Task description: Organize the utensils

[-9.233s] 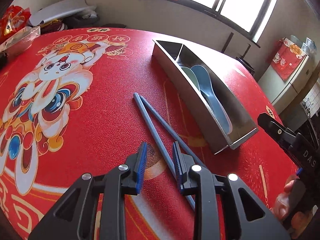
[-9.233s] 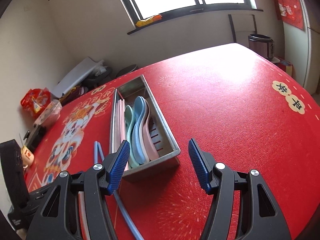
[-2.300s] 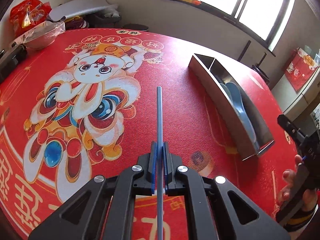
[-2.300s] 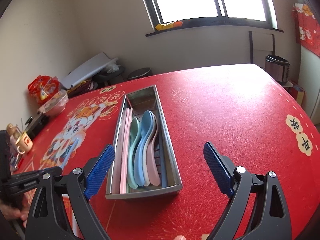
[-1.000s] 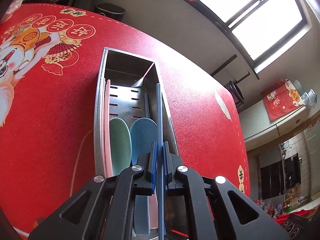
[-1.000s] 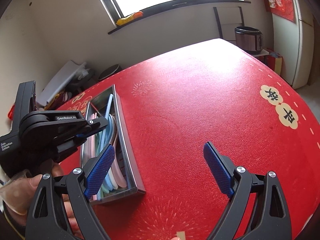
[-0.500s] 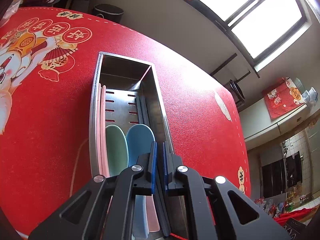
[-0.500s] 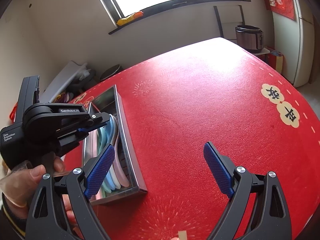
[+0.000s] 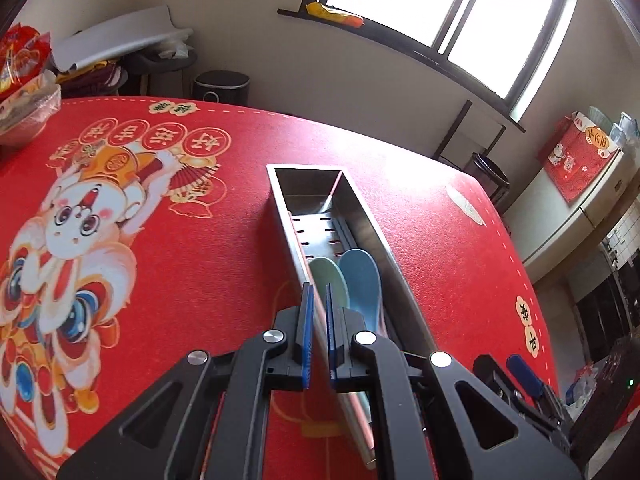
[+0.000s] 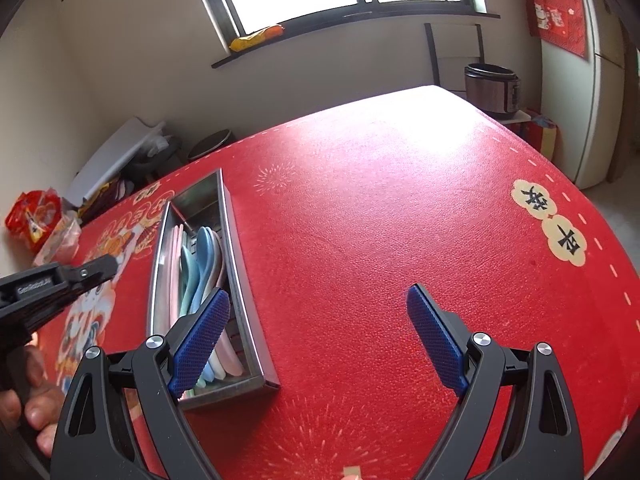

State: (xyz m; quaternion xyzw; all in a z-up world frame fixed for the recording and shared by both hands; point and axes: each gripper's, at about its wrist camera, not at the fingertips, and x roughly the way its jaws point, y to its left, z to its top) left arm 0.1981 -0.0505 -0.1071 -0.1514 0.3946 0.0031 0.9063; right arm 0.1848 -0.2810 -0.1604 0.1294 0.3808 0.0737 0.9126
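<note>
A long stainless-steel utensil tray (image 10: 245, 312) is set lengthwise on a table covered by a red tablecloth (image 10: 380, 220) printed with a lion-dance cartoon (image 9: 80, 232). The tray floor is seen to be perforated with short slots at the far end, which is otherwise left bare.

Contents, as viewed from the right wrist camera: pink chopsticks (image 10: 175, 280) are laid along the left wall; beside them a pale green spoon (image 10: 186, 276) and a blue spoon (image 10: 203, 260) are stacked bowl-end away from the camera; further pale spoons, pink among them, are partly hidden under these near the right wall. From the left wrist camera the green spoon bowl (image 9: 326, 280) and the blue spoon bowl (image 9: 360, 280) are seen side by side; dark blue-grey chopsticks (image 9: 347, 232) are seen lying along the right wall.

The left gripper (image 9: 317, 336) is held above the tray's near left rim, its blue pads drawn almost together with nothing pinched between them. The right gripper (image 10: 316, 340) is held over bare cloth just right of the tray, its pads spread wide and empty. A person's fingers (image 10: 32, 412) are visible at the left edge.
</note>
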